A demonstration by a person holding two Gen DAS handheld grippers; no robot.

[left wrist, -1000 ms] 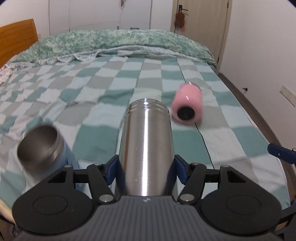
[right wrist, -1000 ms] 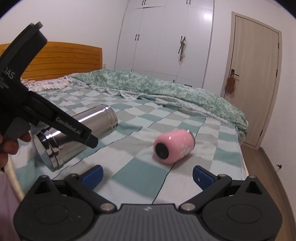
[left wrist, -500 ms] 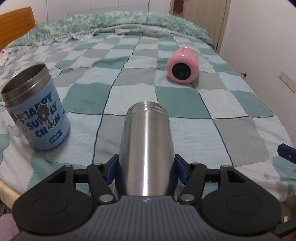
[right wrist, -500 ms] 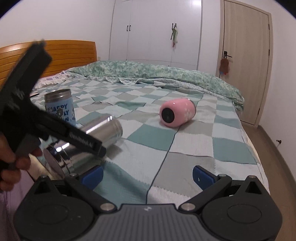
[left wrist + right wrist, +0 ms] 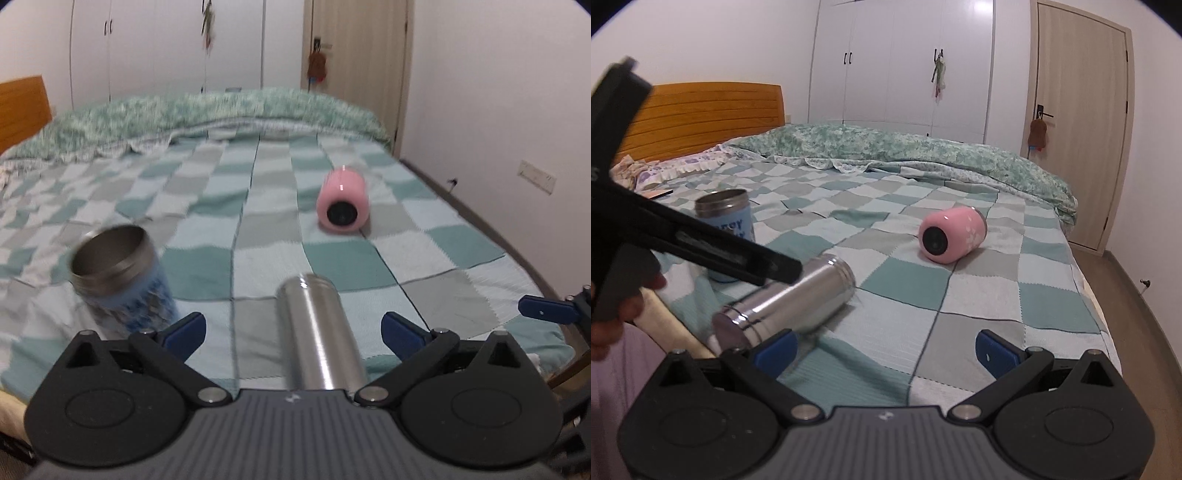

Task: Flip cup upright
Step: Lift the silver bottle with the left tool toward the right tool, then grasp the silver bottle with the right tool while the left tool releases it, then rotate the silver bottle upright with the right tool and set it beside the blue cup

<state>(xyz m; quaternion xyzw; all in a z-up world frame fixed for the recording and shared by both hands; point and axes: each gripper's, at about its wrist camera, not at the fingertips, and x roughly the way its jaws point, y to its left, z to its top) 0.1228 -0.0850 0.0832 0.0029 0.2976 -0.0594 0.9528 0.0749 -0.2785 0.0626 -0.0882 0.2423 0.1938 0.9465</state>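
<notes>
A plain steel cup (image 5: 317, 332) lies on its side on the checked bedspread, mouth pointing away, between the wide-open fingers of my left gripper (image 5: 293, 328), which do not touch it. In the right wrist view the steel cup (image 5: 790, 306) lies near the bed's front edge under the left gripper's body (image 5: 683, 236). A pink cup (image 5: 343, 205) lies on its side farther back; it also shows in the right wrist view (image 5: 951, 234). A blue printed steel cup (image 5: 122, 273) stands upright at the left. My right gripper (image 5: 886, 349) is open and empty.
The bed's front edge (image 5: 676, 325) runs just behind the steel cup. A folded green duvet (image 5: 905, 147) lies across the far end of the bed. A wooden headboard (image 5: 701, 110) is at the left, a door (image 5: 1078, 147) and floor at the right.
My left gripper has opened and let go of the steel cup, which now lies on the bedspread. The left gripper's view has tilted upward.
</notes>
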